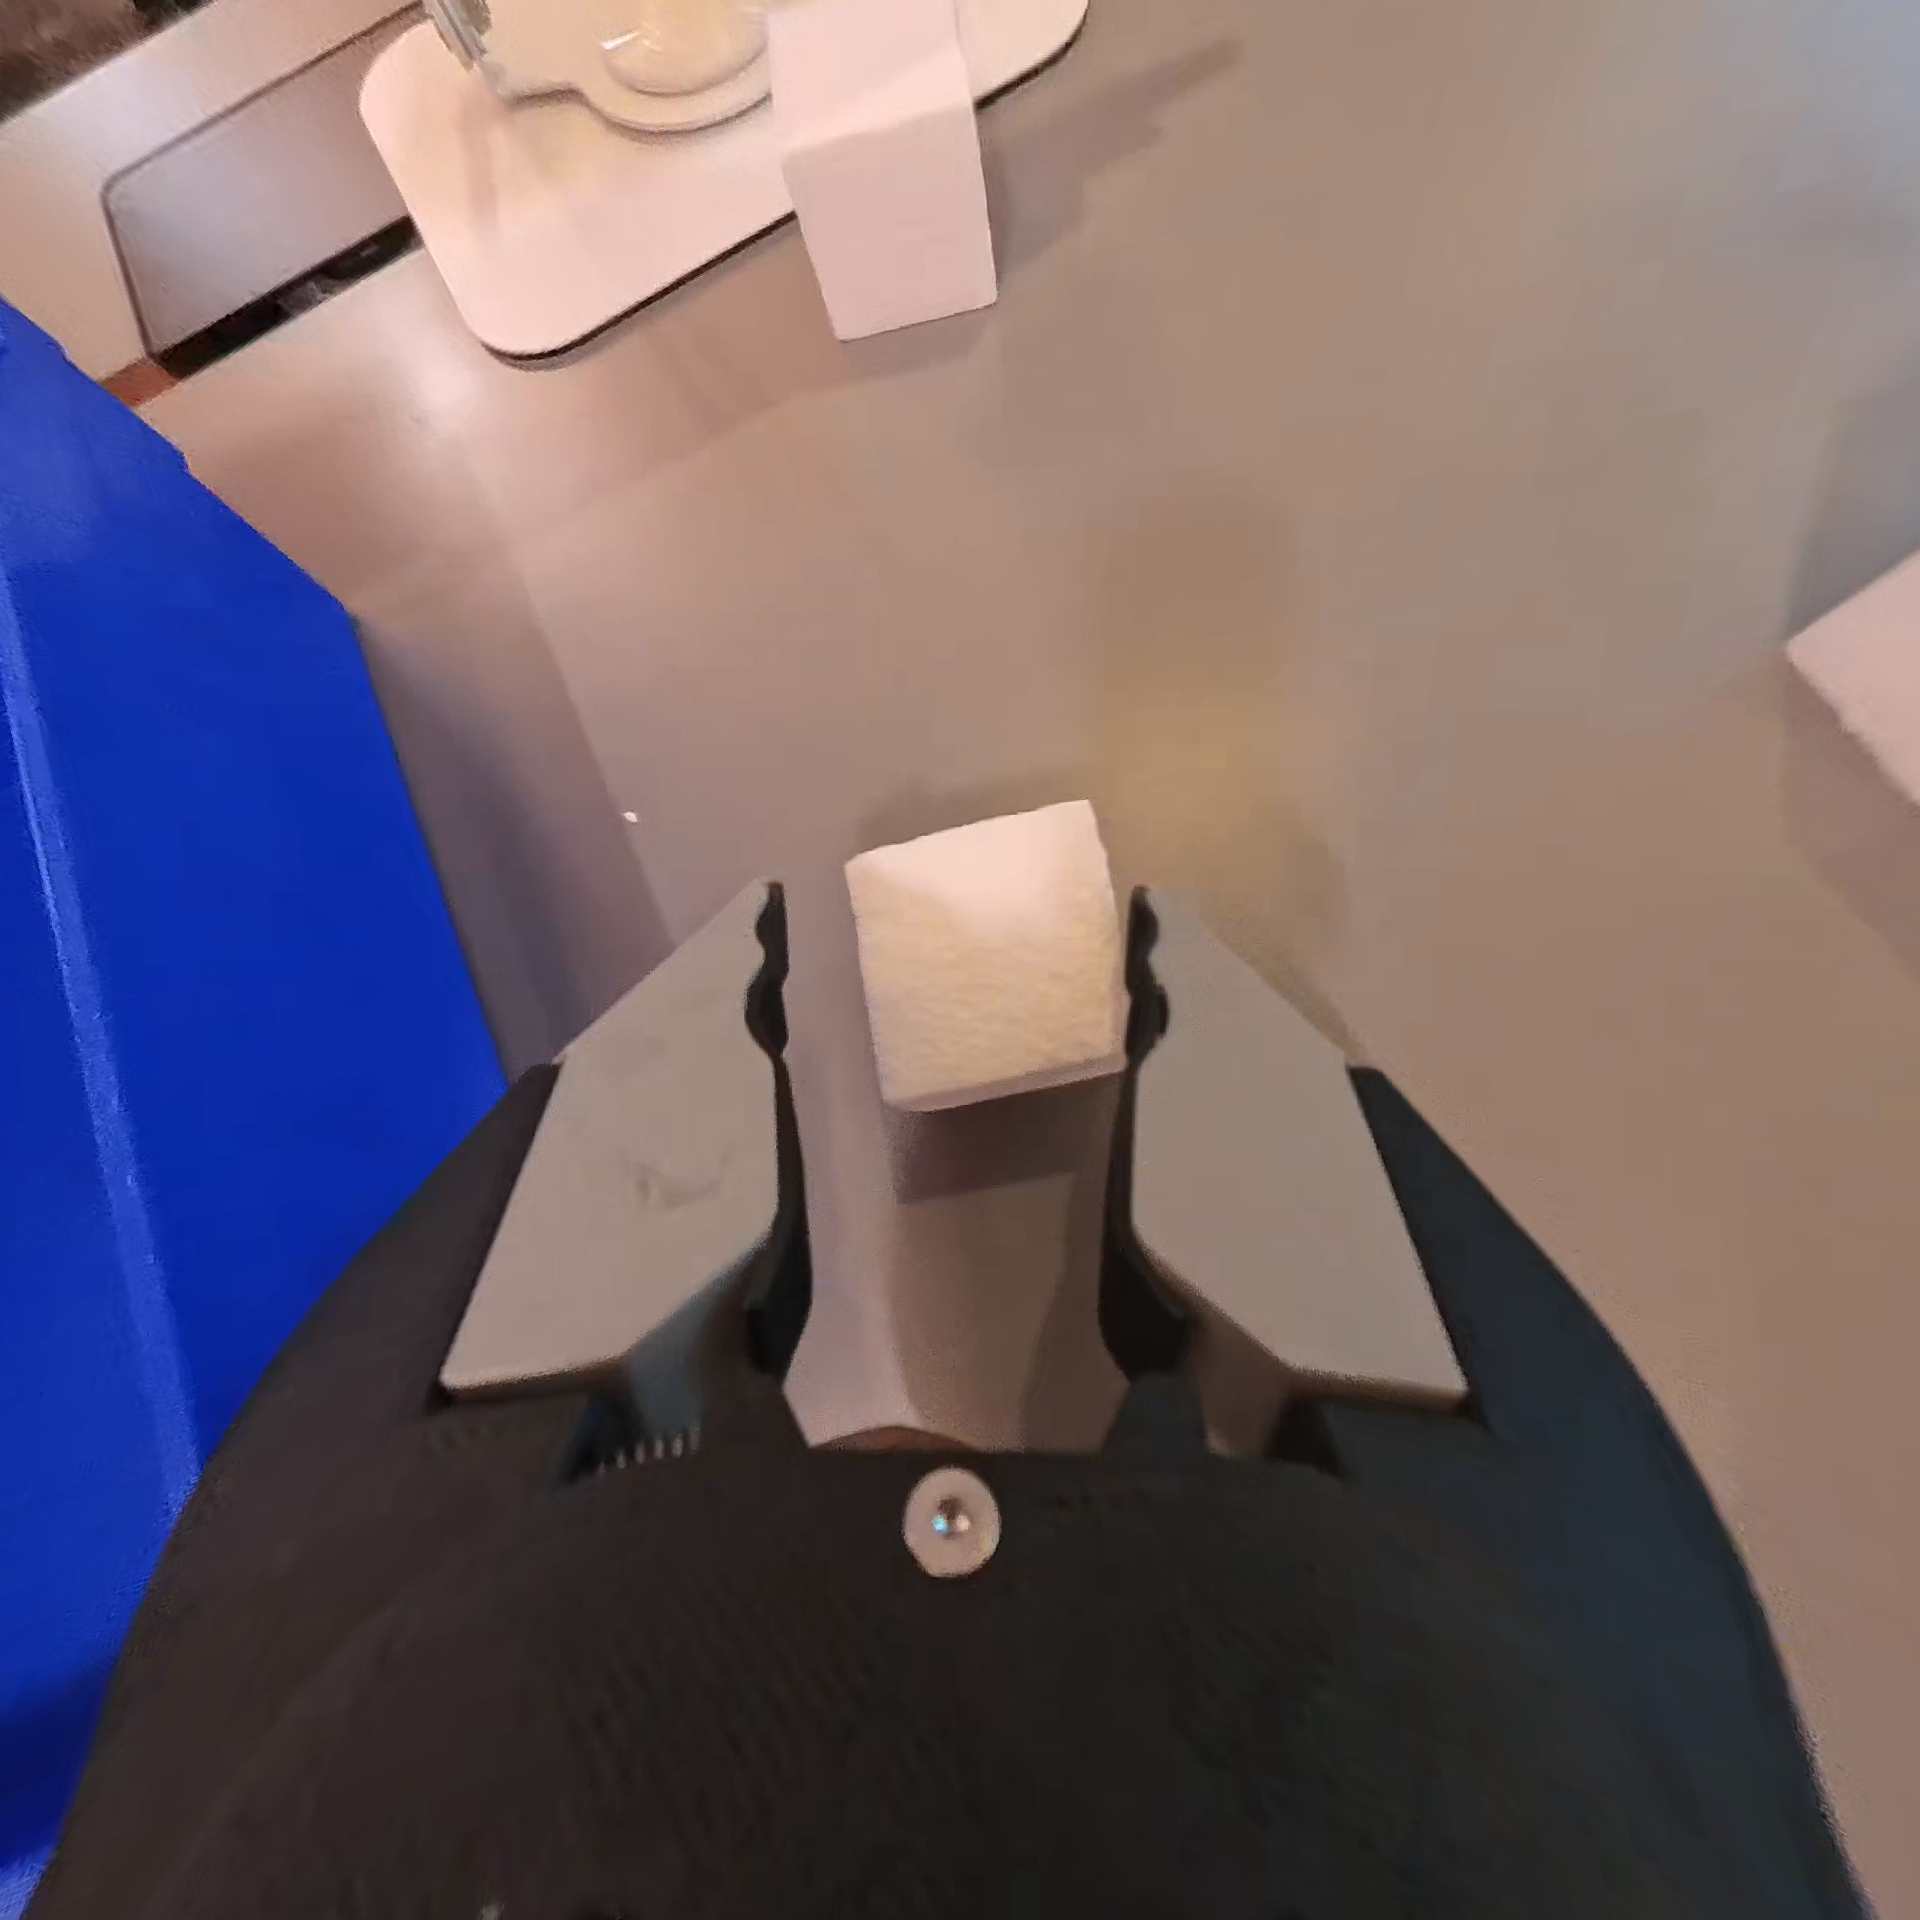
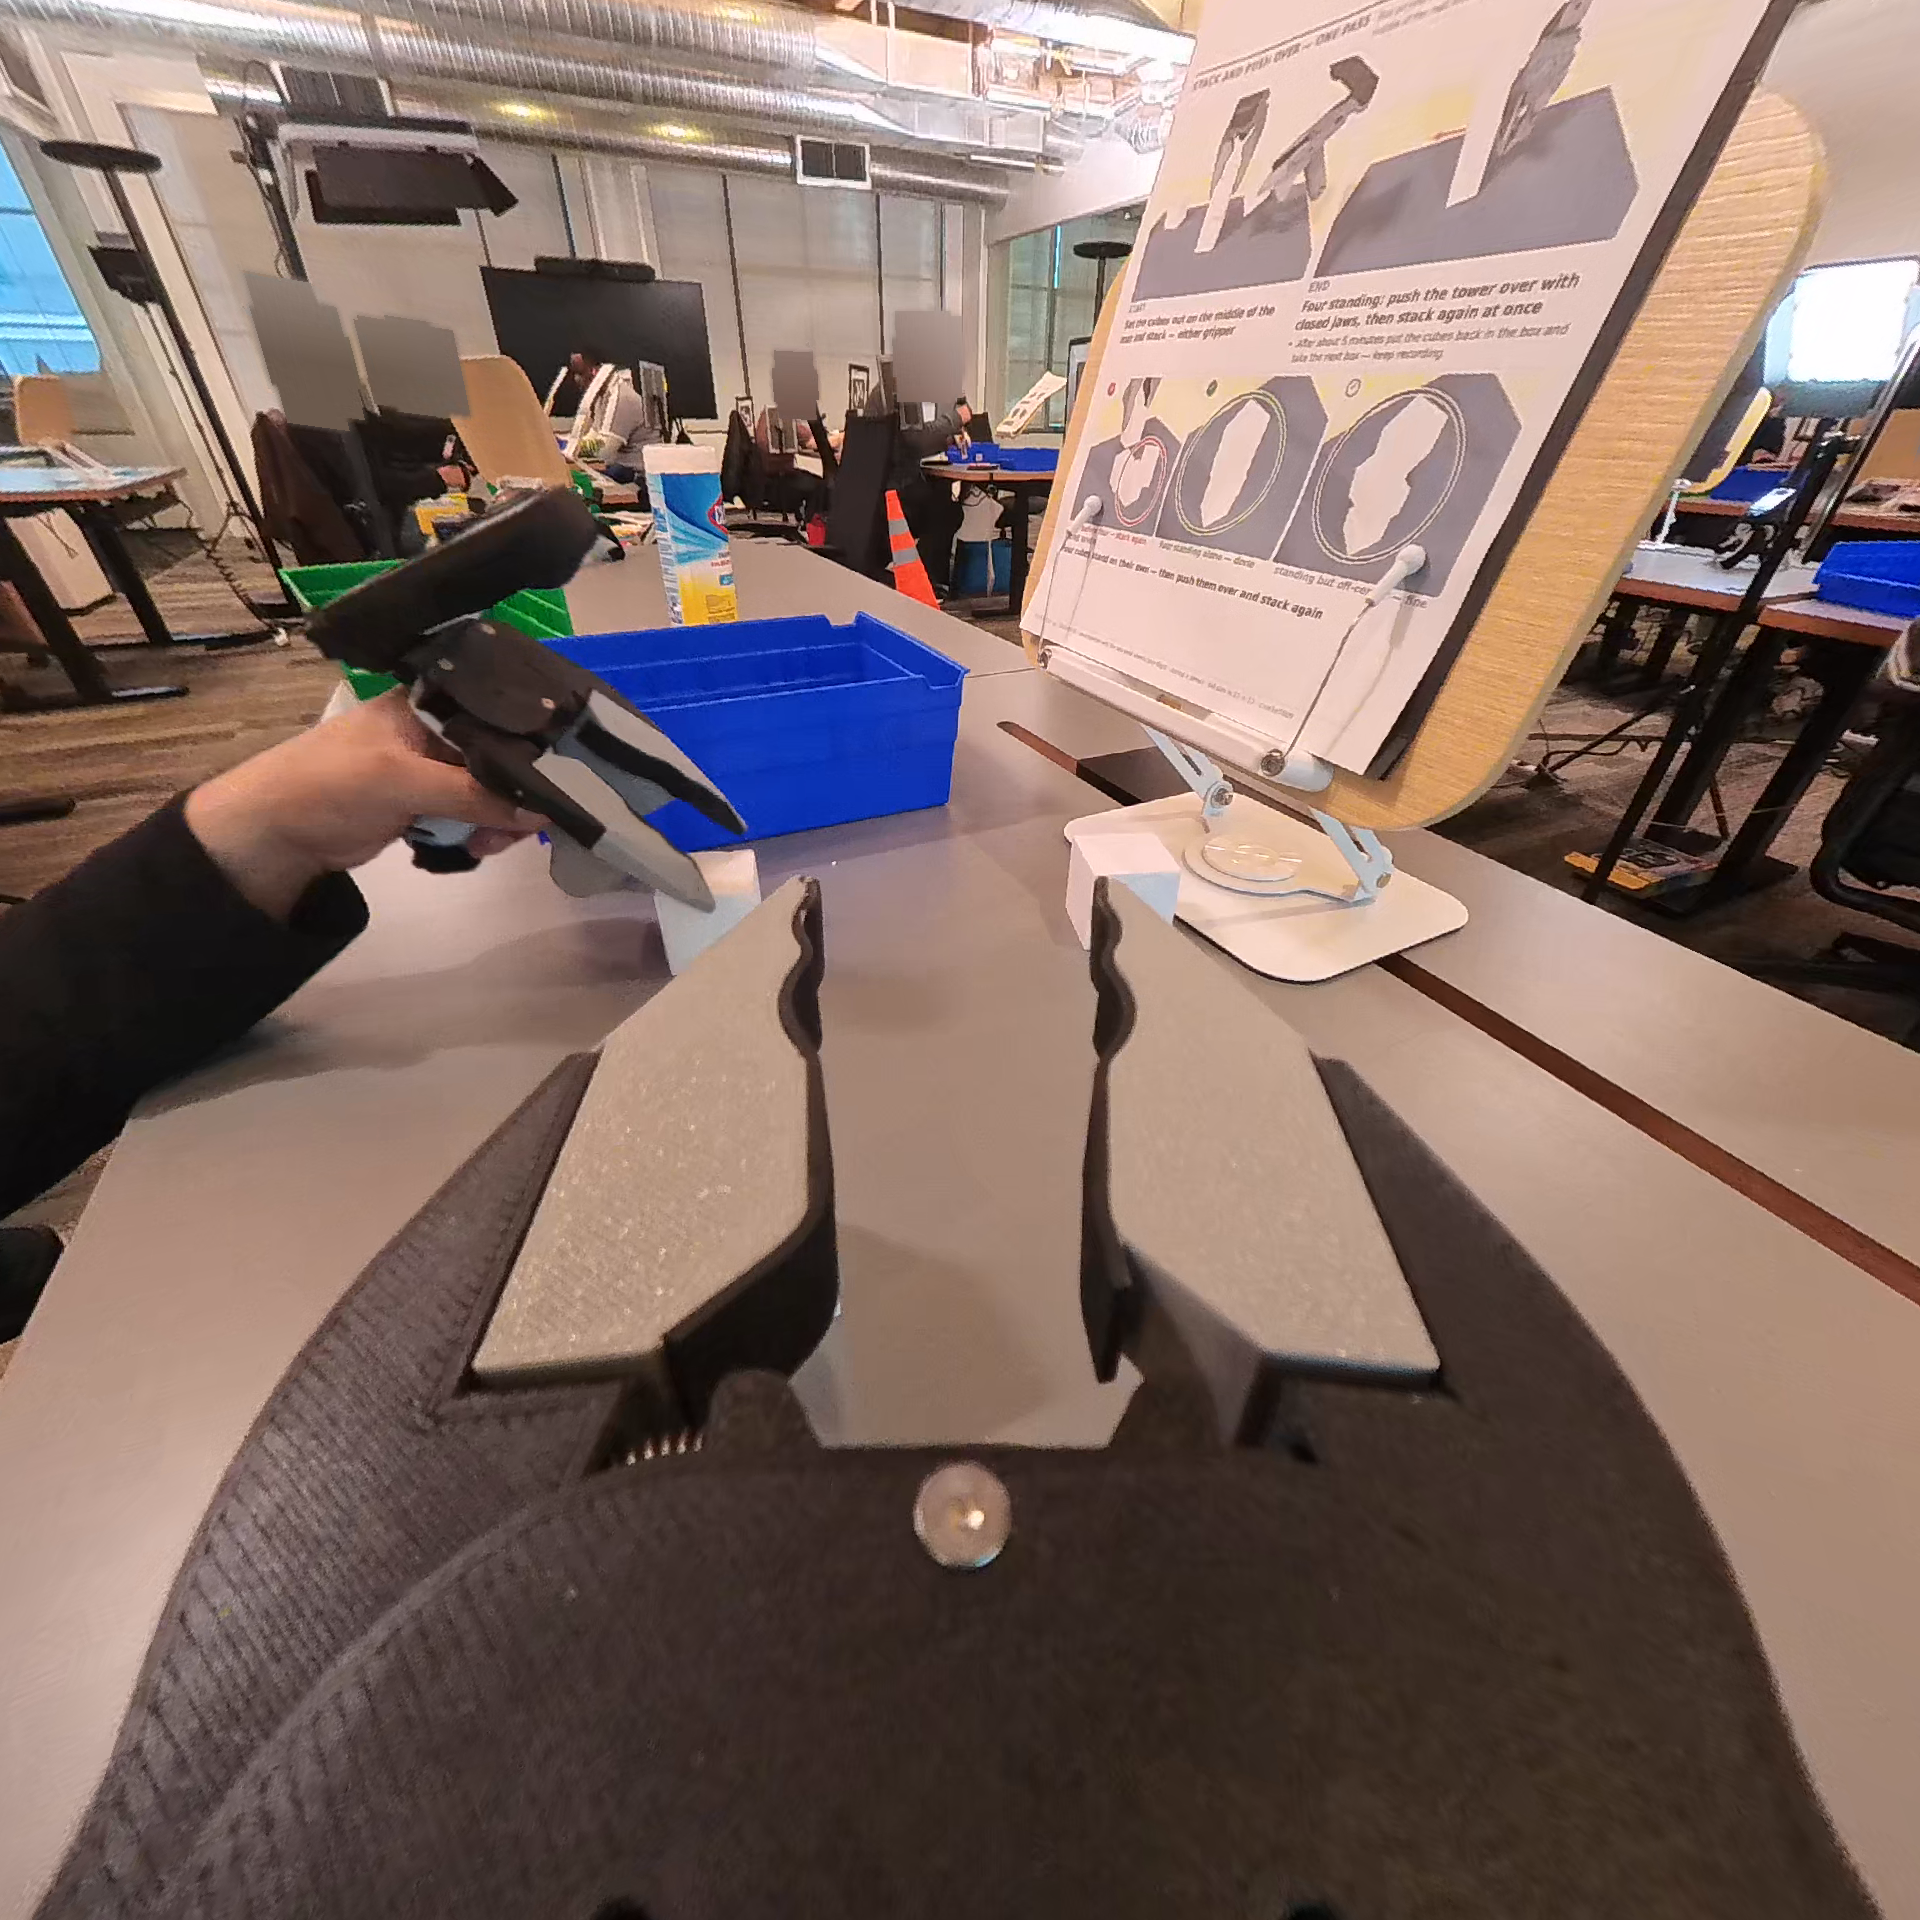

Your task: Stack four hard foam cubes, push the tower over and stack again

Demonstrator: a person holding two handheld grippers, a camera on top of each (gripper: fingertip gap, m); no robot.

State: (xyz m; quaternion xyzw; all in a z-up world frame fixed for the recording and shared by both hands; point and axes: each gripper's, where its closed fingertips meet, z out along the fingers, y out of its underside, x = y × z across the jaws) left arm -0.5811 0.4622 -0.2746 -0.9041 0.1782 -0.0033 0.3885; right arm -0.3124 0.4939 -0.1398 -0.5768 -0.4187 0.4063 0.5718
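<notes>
The left gripper straddles a white foam cube on the desk; whether its fingers press it is hard to tell. A second cube stands by the stand base; a third is cut off. The right gripper hangs apart, empty.

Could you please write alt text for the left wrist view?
The left gripper has its jaws open around a white foam cube on a grey table. A second cube stands ahead beside a white stand base; a blue bin sits left.
</notes>
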